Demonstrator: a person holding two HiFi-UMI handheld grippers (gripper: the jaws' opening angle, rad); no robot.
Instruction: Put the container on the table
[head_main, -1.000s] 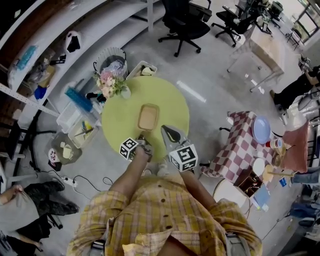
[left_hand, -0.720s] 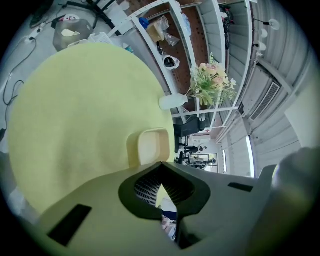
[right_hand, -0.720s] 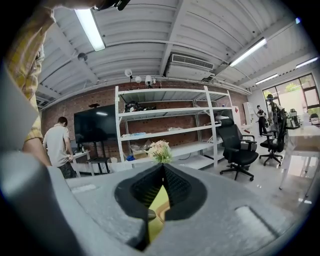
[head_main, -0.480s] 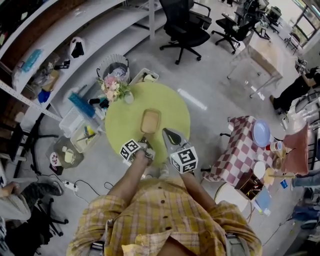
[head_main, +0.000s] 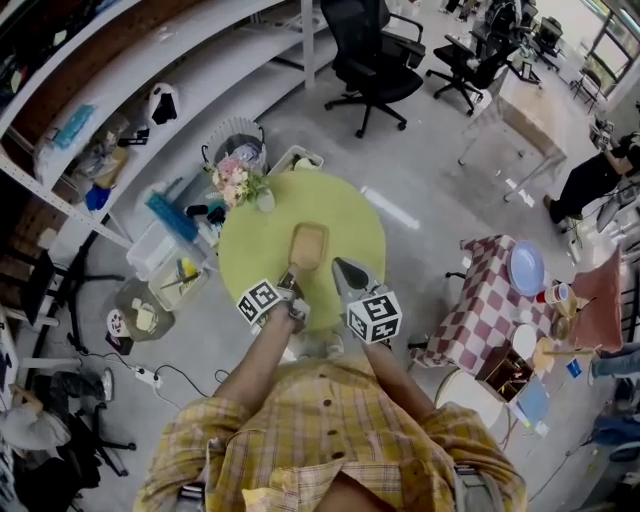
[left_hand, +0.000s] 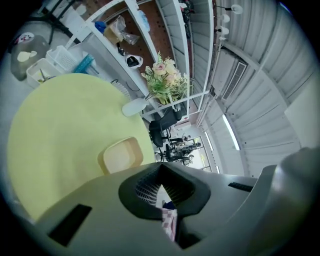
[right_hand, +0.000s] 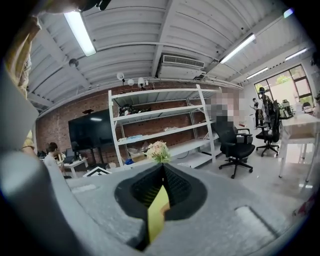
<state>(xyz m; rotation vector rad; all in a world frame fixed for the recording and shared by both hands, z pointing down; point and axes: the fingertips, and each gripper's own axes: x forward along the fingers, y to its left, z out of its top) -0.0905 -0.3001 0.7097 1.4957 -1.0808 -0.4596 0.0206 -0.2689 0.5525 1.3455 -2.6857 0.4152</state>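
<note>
Container (head_main: 308, 246) rests on counter (head_main: 355, 215), frame centre, long axis vertical. Left gripper (head_main: 288, 284) nearer, just below it; right gripper (head_main: 343, 267) at its lower right. Both jaws clenched, empty.

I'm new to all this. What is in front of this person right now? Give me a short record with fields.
Table: round, yellow-green
Container: tan, shallow, looks empty, resting on the table
Flowers: at the table's far left edge
Left tongs: shut, holding nothing, close to the container's near end
Right tongs: shut, holding nothing, to the right of the container
Task state: container is on the table and neither tongs grips it
</note>
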